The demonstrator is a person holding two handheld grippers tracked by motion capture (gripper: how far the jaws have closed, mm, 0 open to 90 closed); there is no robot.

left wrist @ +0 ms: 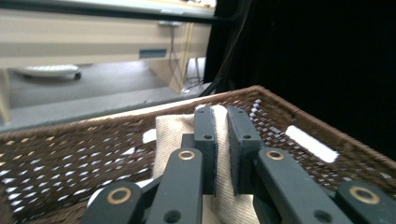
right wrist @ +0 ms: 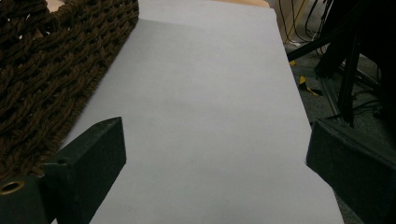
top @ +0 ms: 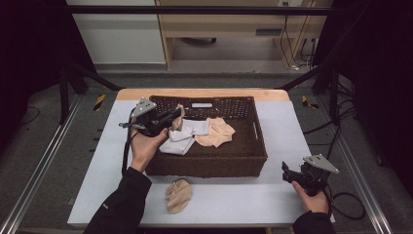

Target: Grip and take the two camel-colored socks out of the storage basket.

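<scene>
My left gripper [top: 176, 116] hangs over the left part of the brown wicker basket [top: 253, 151], shut on a beige sock [top: 180, 117] that dangles from its jaws. In the left gripper view the beige sock [left wrist: 223, 158] is pinched between the two black pads [left wrist: 205, 140], with the basket's far wall [left wrist: 70, 140] behind it. Inside the basket lie a white sock [top: 185, 138] and a peach sock [top: 216, 131]. Another beige sock [top: 178, 195] lies balled on the table in front of the basket. My right gripper [top: 287, 174] rests at the table's right front, jaws wide apart and empty.
The basket stands mid-table on a pale mat [top: 282, 195]. In the right gripper view the basket's woven corner [right wrist: 42, 79] is at the left, with the bare mat [right wrist: 210, 116] ahead. A dark frame, cables [top: 350, 204] and wooden furniture [top: 234, 24] surround the table.
</scene>
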